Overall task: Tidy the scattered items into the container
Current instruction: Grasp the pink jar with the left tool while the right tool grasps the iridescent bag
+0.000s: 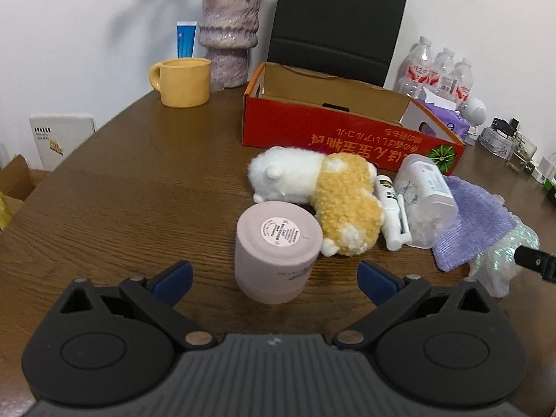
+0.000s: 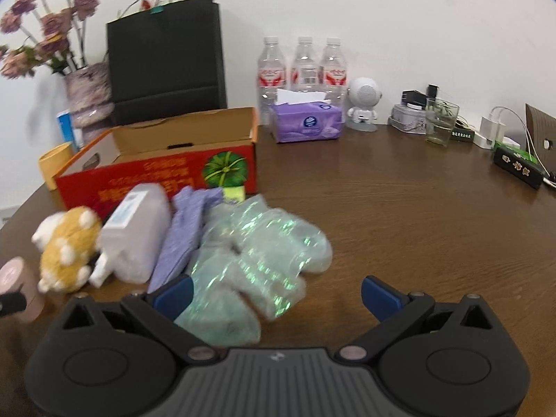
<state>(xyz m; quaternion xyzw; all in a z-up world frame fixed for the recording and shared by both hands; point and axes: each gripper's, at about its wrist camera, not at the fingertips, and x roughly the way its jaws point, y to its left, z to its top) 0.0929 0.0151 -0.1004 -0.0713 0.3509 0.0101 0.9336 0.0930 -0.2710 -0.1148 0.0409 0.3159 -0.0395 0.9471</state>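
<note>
Both grippers (image 1: pixel 274 278) (image 2: pixel 276 293) wide, holding nothing; red box (image 1: pixel 312 132) seemingly holds white carton (image 1: pixel 415 118).

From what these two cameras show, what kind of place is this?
Probably a home or small office: a wooden table against a white wall, bearing a vase of flowers, a tissue pack and water bottles.

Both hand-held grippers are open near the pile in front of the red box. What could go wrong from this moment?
1. The pink cylindrical cup, upside down, touches the yellow and white plush dog; the open left hand-held gripper may nudge both.
2. The iridescent transparent toy figure looks smooth, so it may slip from the open right hand-held gripper.
3. The purple knitted cloth lies against that figure and could drag along, short of the red cardboard box.
</note>
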